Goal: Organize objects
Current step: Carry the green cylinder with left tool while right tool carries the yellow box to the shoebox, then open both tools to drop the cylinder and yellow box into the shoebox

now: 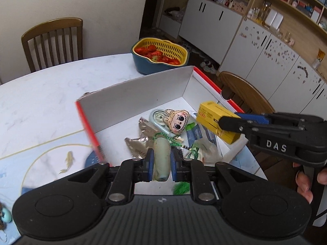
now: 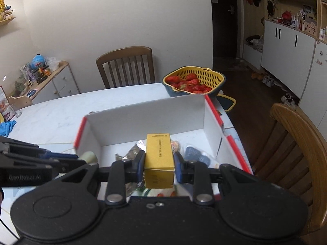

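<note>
Left tongs point(image 1: 161, 164) around pale green tube point(image 1: 162, 159)

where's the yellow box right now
The yellow box is clamped in the right gripper, held over the open white cardboard box, right of the pale green tube that the left gripper holds.

Your left claw point(image 1: 161, 161), black with blue pads, carries a pale green tube point(image 1: 162, 159); your right claw point(image 2: 159, 166) carries a yellow box point(image 2: 159, 159). The carton point(image 1: 130, 100) is white inside with red edges, on a white marbled tabletop point(image 1: 40, 94). A yellow basket point(image 1: 161, 48) holds red strawberries point(image 1: 157, 56).
</note>
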{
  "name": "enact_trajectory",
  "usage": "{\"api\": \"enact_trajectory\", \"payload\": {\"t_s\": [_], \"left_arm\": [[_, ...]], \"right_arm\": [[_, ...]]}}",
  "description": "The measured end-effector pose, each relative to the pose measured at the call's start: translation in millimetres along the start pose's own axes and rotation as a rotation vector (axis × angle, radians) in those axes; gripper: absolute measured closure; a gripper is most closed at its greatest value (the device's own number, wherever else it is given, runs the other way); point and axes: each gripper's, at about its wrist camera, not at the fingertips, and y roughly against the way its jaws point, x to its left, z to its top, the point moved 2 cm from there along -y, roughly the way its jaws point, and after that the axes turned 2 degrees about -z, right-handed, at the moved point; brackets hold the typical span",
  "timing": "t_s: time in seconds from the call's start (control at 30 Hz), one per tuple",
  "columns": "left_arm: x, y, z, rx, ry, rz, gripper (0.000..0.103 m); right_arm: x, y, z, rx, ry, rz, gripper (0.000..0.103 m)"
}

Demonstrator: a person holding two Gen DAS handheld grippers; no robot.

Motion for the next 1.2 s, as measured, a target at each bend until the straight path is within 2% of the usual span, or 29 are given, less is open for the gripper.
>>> {"api": "enact_trajectory", "payload": {"t_s": [0.33,0.67,0.93,1.2], "left_arm": [[-10.5,-55.0,31.9,0.028,-0.006,0.048,0.087],[-8.5,-104.6,47.5,0.087,0.024,0.086,0.087],[-0.8,-130.1,47.8,0.162,0.027,0.102,0.087],[-2.5,-136.1,48.1,0.178,0.009,0.1,0.087]], "right_arm": [[-23.7,-46.5,24.1,0.043,0.026,-0.011,0.076],[-35.6,-89.7,25.4,0.114,0.044,-0.034,0.076],[-33.0,-104.7,20.2,0.173,0.078,-0.029,0.076],[-36.9,-108.9,21.3,0.192,0.056,-0.021,0.073]]}}
